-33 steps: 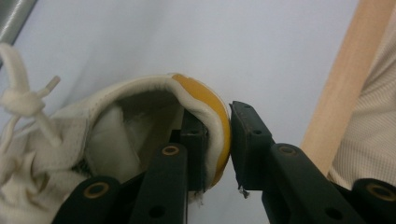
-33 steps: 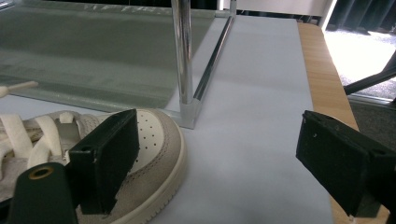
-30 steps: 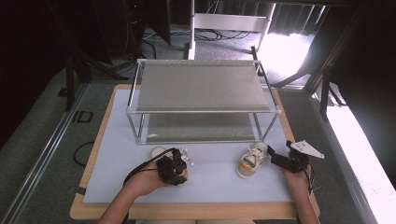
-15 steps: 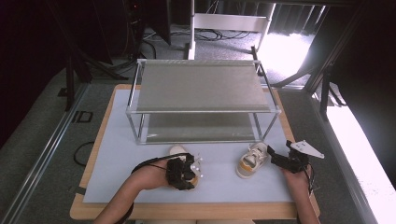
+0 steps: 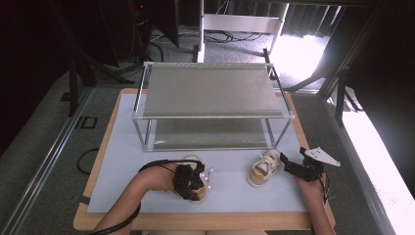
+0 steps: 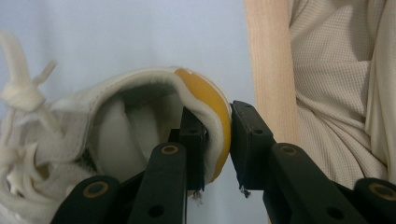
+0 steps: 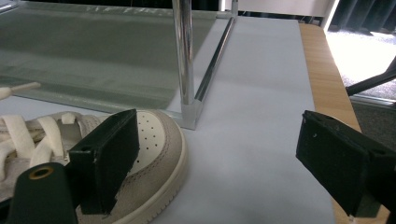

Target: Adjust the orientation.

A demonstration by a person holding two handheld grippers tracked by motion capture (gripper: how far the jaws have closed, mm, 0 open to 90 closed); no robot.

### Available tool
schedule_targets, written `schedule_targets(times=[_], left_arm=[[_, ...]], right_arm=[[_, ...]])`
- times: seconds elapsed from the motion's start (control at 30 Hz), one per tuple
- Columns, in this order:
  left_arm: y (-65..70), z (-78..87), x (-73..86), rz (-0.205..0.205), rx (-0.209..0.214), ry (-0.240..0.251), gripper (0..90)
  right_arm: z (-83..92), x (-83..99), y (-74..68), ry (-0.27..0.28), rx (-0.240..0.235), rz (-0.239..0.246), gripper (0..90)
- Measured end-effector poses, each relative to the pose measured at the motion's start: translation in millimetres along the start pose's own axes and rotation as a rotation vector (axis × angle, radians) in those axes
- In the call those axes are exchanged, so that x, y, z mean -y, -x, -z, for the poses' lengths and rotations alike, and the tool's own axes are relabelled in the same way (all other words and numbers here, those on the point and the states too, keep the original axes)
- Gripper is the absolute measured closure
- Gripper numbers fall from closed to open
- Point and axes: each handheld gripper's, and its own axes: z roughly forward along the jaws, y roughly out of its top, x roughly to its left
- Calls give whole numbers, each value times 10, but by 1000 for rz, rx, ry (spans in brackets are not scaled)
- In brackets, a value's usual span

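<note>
Yellow heel tab of the left shoe [image 6: 205, 100] pinched between the two black jaws of the left gripper [image 6: 217, 140], one jaw inside the collar, the other outside against the back; nearly shut, with just the padded heel wall between them. Gripped at the heel probably because that is the stiffest edge and leaves the laced front hanging free for a lift toward the rack. Seen from above, left gripper [image 5: 190, 181] over that shoe [image 5: 198, 192] on the pale mat [image 5: 122, 161], near the front edge, forearm angled in from below.

Wide open at the right gripper [image 7: 215, 158], holding nothing; left jaw just over the perforated toe of the right shoe [image 7: 154, 140], other jaw well apart above bare mat. Right shoe [image 5: 263, 167] resting just in front of the rack's front right leg [image 7: 184, 51], toe beside its foot; right gripper [image 5: 289, 164] just beside it, likely poised for its own grab.

Two-tier rack [image 5: 210, 90] standing behind both shoes, shelves bare.

Against a second ago: left gripper and its shoe shifted rightward and closer to the table's front edge; right gripper and right shoe unchanged
</note>
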Motion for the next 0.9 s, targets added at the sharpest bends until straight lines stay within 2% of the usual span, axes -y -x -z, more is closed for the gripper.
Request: schedule_targets(times=[0.1, 0.17, 0.27, 0.33, 0.43, 0.6, 0.67, 0.7, 0.87, 0.9], left_arm=[[23, 11, 47, 35, -18, 13, 724], [35, 20, 74, 40, -47, 24, 674], [37, 27, 97, 100, -78, 16, 580], [50, 22, 98, 141, -78, 21, 567], [60, 11, 103, 204, -87, 49, 532], [62, 0, 106, 225, -82, 62, 520], [61, 6, 103, 229, -81, 58, 516], [56, 14, 106, 231, -74, 57, 513], [42, 16, 103, 245, -58, 58, 512], [40, 16, 99, 246, -54, 56, 510]], right_arm=[[1, -1, 5, 2, -4, -3, 129], [3, 0, 5, 3, -3, -4, 129], [4, -2, 7, 18, 8, -11, 124], [-12, -5, 11, 12, -9, -11, 111], [-27, -5, -8, -7, -4, 5, 111], [-9, -12, -7, -10, 11, 14, 112], [10, -23, -9, -19, 3, 11, 132], [29, -47, -10, -36, -17, 5, 129], [95, -120, -32, -24, -30, 13, 132], [167, -217, -57, -1, -43, 23, 140]])
